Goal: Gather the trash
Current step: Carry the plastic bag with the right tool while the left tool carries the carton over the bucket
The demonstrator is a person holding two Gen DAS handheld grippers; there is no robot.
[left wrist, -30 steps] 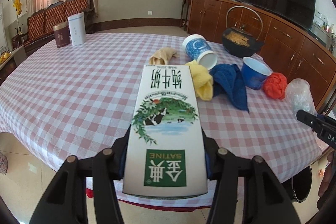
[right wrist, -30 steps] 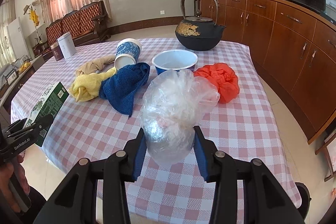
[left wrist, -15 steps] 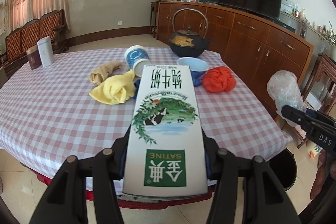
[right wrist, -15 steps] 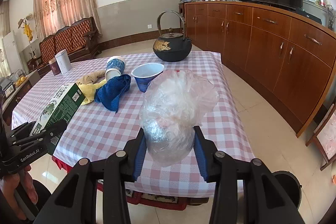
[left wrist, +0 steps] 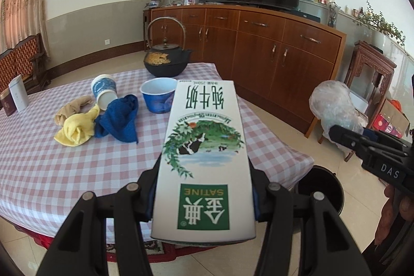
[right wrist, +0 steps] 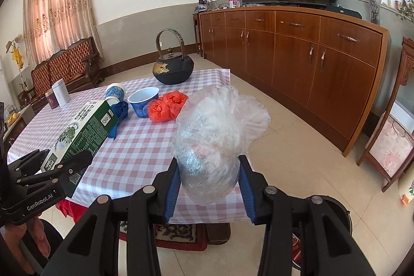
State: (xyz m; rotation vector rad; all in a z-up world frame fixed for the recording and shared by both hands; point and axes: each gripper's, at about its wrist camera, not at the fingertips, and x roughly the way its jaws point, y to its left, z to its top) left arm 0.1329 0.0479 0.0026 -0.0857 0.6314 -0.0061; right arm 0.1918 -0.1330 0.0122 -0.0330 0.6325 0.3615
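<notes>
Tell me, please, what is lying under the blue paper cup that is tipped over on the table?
The tipped blue paper cup rests on a beige cloth and a yellow cloth, beside a dark blue cloth. Anything directly beneath its body is covered from view.

Crumpled clear plastic bag (right wrist: 217, 136) is clamped between the blue pads (right wrist: 172, 188) of the right gripper (right wrist: 208, 185), held off the checked table (right wrist: 134, 157). Milk carton (right wrist: 82, 131) is gripped in the left gripper (right wrist: 62, 167) at lower left. Red bag (right wrist: 167, 107), blue bowl (right wrist: 142, 101) and black kettle (right wrist: 173, 69) are seen on the tablecloth. A black bin's rim (right wrist: 339, 206) is visible at lower right.
</notes>
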